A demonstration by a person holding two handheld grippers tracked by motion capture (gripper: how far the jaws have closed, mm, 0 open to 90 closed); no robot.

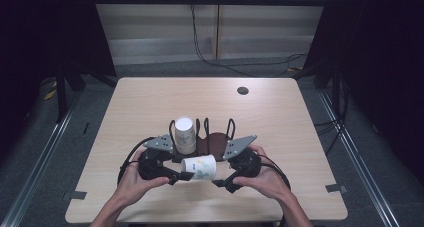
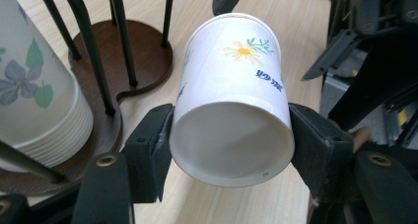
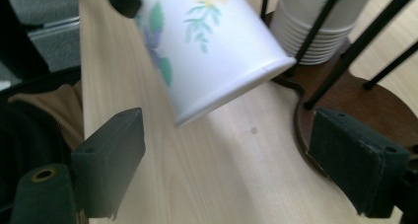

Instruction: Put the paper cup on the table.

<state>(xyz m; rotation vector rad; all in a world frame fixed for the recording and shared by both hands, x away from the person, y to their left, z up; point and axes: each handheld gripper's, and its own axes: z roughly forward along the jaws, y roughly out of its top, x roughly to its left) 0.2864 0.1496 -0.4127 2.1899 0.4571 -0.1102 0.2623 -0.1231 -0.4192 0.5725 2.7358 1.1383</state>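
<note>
From the high view, a person sat at a pale wooden table [image 1: 150, 102], a two-jaw gripper in each hand. The left gripper [image 1: 179, 177] held a single paper cup [image 1: 199, 166] on its side, just in front of a dark wooden cup rack [image 1: 212, 142] with upright black wire posts. A stack of cups [image 1: 184, 135] stood upside down in the rack's left bay. The right gripper [image 1: 220, 183] sat just beside the cup's other end, apart from it.

In the left gripper view, the two black pads [image 2: 153, 145] pressed on either side of the cup [image 2: 231, 86] near its open mouth, which faced the camera. The cup bore a daisy print. The stack of cups [image 2: 39, 95] and the rack's brown base [image 2: 143, 61] lay to the left.

In the right gripper view, the jaws stood wide apart with bare table between them; the cup's [image 3: 212, 46] closed bottom end hung above and beyond them, untouched. The rack's base [image 3: 355, 105] lay to the right.

This looked like the handover stage: one cup parted from the stack and held by the left gripper alone. The next move probably called for turning the cup upright and setting it down or into an empty bay, with light pressure so its thin wall was not crushed.
</note>
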